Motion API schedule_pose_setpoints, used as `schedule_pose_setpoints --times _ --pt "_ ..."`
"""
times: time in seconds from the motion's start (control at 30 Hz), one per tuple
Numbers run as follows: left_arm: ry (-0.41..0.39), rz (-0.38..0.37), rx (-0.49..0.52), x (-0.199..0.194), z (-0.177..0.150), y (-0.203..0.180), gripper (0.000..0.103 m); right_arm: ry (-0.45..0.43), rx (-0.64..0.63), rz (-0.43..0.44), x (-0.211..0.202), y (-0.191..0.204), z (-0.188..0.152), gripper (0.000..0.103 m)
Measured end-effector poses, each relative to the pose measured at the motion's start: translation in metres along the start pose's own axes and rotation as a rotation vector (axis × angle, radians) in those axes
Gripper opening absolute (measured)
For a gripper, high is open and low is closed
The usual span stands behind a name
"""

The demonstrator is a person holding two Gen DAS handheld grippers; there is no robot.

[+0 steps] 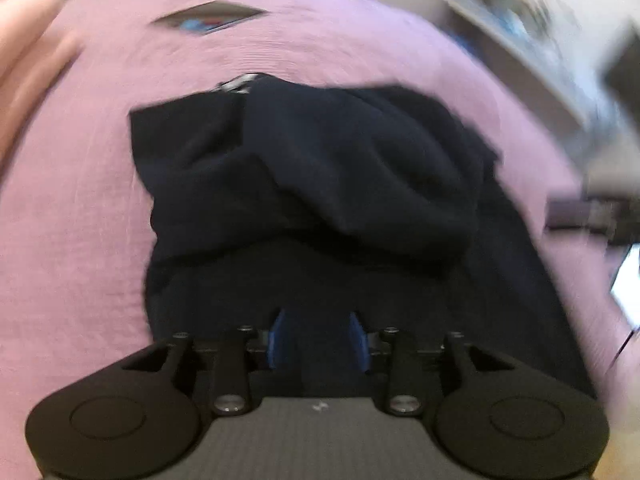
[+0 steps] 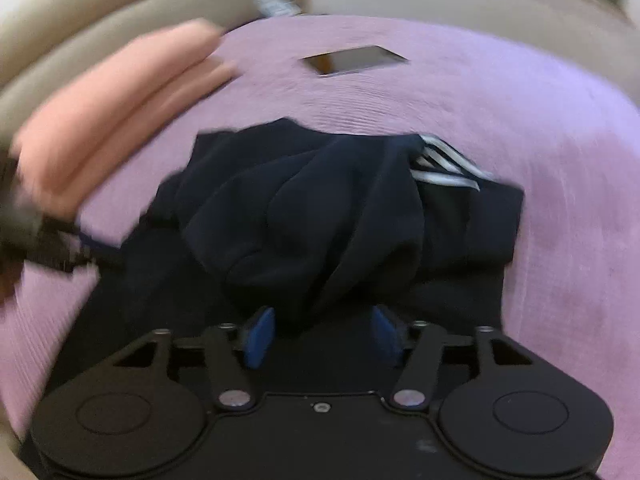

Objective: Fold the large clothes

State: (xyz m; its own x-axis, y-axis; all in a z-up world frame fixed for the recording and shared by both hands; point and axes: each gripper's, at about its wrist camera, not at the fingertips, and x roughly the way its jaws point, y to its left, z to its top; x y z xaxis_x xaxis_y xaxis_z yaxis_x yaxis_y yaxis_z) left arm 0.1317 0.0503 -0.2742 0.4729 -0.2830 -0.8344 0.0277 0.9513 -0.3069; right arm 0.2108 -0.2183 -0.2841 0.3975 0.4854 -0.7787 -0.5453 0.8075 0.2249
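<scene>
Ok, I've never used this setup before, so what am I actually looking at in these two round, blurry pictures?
Each picture comes from a camera fixed on a hand-held gripper, looking forward along its two blue fingers. No robot arm is involved; a person carries one gripper in each hand.

The left camera shows the left gripper over a dark navy garment, bunched up on a pink bedspread. The right camera shows the right gripper over the same garment, with its white stripes showing.

Both pairs of fingers stand apart with dark cloth between them; neither clearly pinches it. A phone lies farther back, and folded pink cloth at the left. The blur comes from movement.
</scene>
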Motion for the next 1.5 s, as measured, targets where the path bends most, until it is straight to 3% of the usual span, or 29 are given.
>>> schedule_pose_setpoints --times 0.17,0.23,0.3,0.4,0.47,0.53,0.57,0.6,0.67,0.7,0.73,0.77,0.8,0.9,0.93,1.0,1.07,1.13,1.17,1.23,1.33,1.37,1.43,1.5 --pt "-0.168 -0.162 -0.326 0.018 0.032 0.024 0.060 0.034 0.386 0.081 0.044 -0.038 0.017 0.076" --pt "-0.147 -0.200 -0.409 0.035 0.043 0.027 0.060 0.010 0.508 0.103 0.055 -0.053 0.016 0.076" --pt "-0.105 -0.188 -0.433 0.051 0.051 0.024 0.061 -0.006 0.593 0.104 0.061 -0.067 0.014 0.076" --pt "-0.058 -0.157 -0.451 0.066 0.053 0.019 0.060 0.018 0.638 0.069 0.078 -0.078 0.013 0.076" --pt "-0.051 -0.193 -0.496 0.072 0.053 0.022 0.060 0.020 0.657 0.073 0.084 -0.083 0.012 0.074" --pt "-0.084 -0.244 -0.537 0.076 0.052 0.026 0.062 0.014 0.681 0.099 0.086 -0.084 0.011 0.056" --pt "-0.098 -0.260 -0.555 0.078 0.052 0.026 0.066 0.003 0.687 0.117 0.086 -0.084 0.009 0.032" --pt "-0.111 -0.268 -0.578 0.084 0.054 0.028 0.069 0.003 0.686 0.125 0.088 -0.085 0.009 0.016" --pt "-0.120 -0.269 -0.626 0.098 0.054 0.028 0.067 0.001 0.676 0.134 0.090 -0.082 0.009 0.011" --pt "-0.121 -0.248 -0.663 0.106 0.055 0.029 0.051 -0.011 0.665 0.135 0.089 -0.079 0.011 0.009" --pt "-0.129 -0.223 -0.686 0.110 0.055 0.029 0.038 -0.030 0.649 0.140 0.085 -0.076 0.014 0.009" --pt "-0.148 -0.217 -0.694 0.111 0.055 0.032 0.018 -0.065 0.628 0.157 0.076 -0.074 0.017 0.009" --pt "-0.200 -0.242 -0.704 0.105 0.054 0.034 0.018 -0.111 0.609 0.179 0.064 -0.075 0.020 0.008" --pt "-0.425 -0.431 -0.704 0.072 0.037 0.043 0.018 -0.260 0.638 0.271 0.020 -0.099 0.019 0.007" --pt "-0.448 -0.497 -0.695 0.065 0.031 0.048 0.018 -0.298 0.671 0.296 0.009 -0.112 0.015 0.007" --pt "-0.405 -0.575 -0.675 0.069 0.021 0.053 0.019 -0.294 0.705 0.298 0.005 -0.130 0.006 0.007" --pt "-0.305 -0.525 -0.651 0.083 0.011 0.051 0.019 -0.218 0.688 0.218 0.019 -0.137 -0.004 0.007" --pt "-0.175 -0.388 -0.589 0.100 -0.005 0.048 0.019 -0.090 0.694 0.164 0.042 -0.142 -0.017 0.008" --pt "-0.141 -0.334 -0.578 0.103 -0.008 0.053 0.020 0.007 0.693 0.127 0.055 -0.142 -0.024 0.018" --pt "-0.133 -0.301 -0.611 0.102 -0.024 0.061 0.020 0.137 0.646 0.086 0.068 -0.136 -0.029 0.021" --pt "-0.204 -0.283 -0.611 0.076 -0.026 0.065 0.020 0.146 0.527 0.004 0.049 -0.122 -0.022 0.025" --pt "-0.227 -0.282 -0.594 0.067 -0.023 0.061 0.020 0.129 0.480 -0.033 0.038 -0.116 -0.016 0.034" --pt "-0.297 -0.314 -0.532 0.046 -0.011 0.050 0.021 0.062 0.383 -0.086 0.018 -0.100 -0.005 0.041" --pt "-0.324 -0.365 -0.473 0.043 0.011 0.037 0.029 -0.009 0.312 -0.069 0.007 -0.082 0.012 0.041"
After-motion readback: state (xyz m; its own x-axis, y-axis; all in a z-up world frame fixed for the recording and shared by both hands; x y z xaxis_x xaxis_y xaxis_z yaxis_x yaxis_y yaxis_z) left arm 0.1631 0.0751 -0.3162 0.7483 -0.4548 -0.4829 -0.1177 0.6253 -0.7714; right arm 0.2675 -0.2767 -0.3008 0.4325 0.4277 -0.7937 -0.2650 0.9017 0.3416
